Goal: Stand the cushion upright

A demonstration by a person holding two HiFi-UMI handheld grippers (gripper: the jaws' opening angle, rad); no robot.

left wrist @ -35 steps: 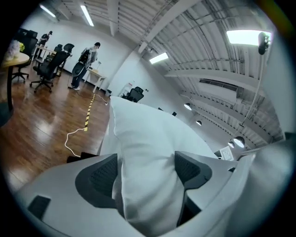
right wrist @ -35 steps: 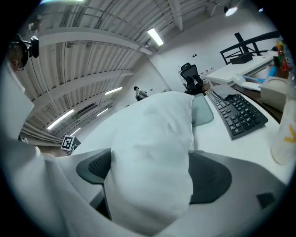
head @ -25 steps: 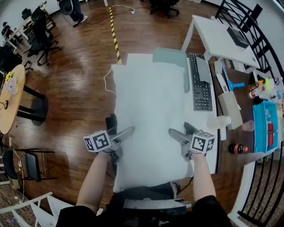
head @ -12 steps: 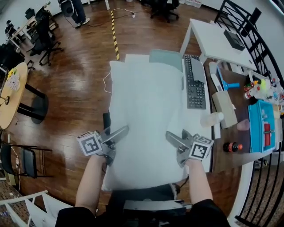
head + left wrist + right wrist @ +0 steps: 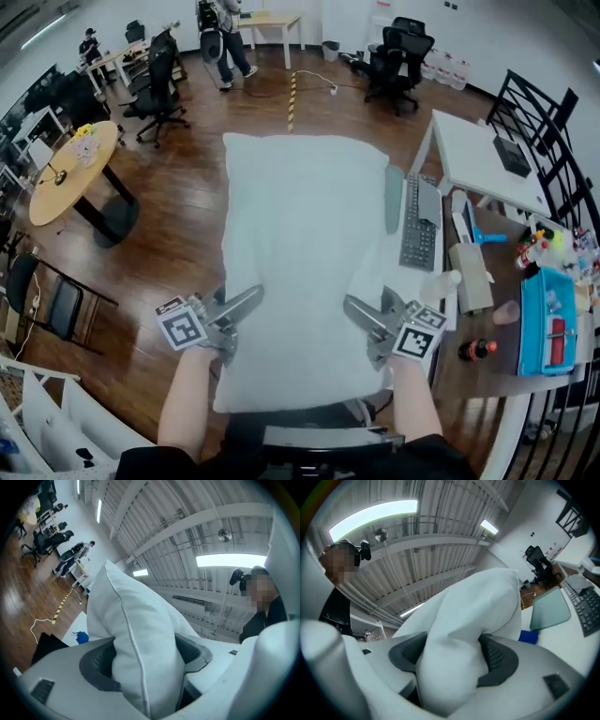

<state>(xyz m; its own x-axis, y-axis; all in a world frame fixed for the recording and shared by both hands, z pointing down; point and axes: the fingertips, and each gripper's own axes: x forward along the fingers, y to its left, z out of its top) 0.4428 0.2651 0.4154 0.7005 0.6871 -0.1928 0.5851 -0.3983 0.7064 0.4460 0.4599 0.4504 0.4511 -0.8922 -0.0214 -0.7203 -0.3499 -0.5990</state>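
Observation:
A large white cushion (image 5: 300, 253) fills the middle of the head view, lifted and tilted up off the table. My left gripper (image 5: 253, 302) grips its near left edge and my right gripper (image 5: 352, 307) its near right edge. Both sets of jaws have just been closing, with cushion fabric between them. In the left gripper view the dark pads (image 5: 101, 660) press on a piped edge of the cushion (image 5: 136, 616). In the right gripper view the pads (image 5: 499, 658) squeeze a thick fold of the cushion (image 5: 473, 606). The table under the cushion is hidden.
To the right lie a dark keyboard (image 5: 417, 225), a white side desk (image 5: 483, 159), a blue box (image 5: 548, 319) and a small bottle (image 5: 476, 351). At the left stand a round wooden table (image 5: 70, 173) and a black folding chair (image 5: 42, 300) on the wood floor.
The cushion lay flat on the table; both grippers closed on its near edges and lifted it, so it now tilts up and covers more of the view.

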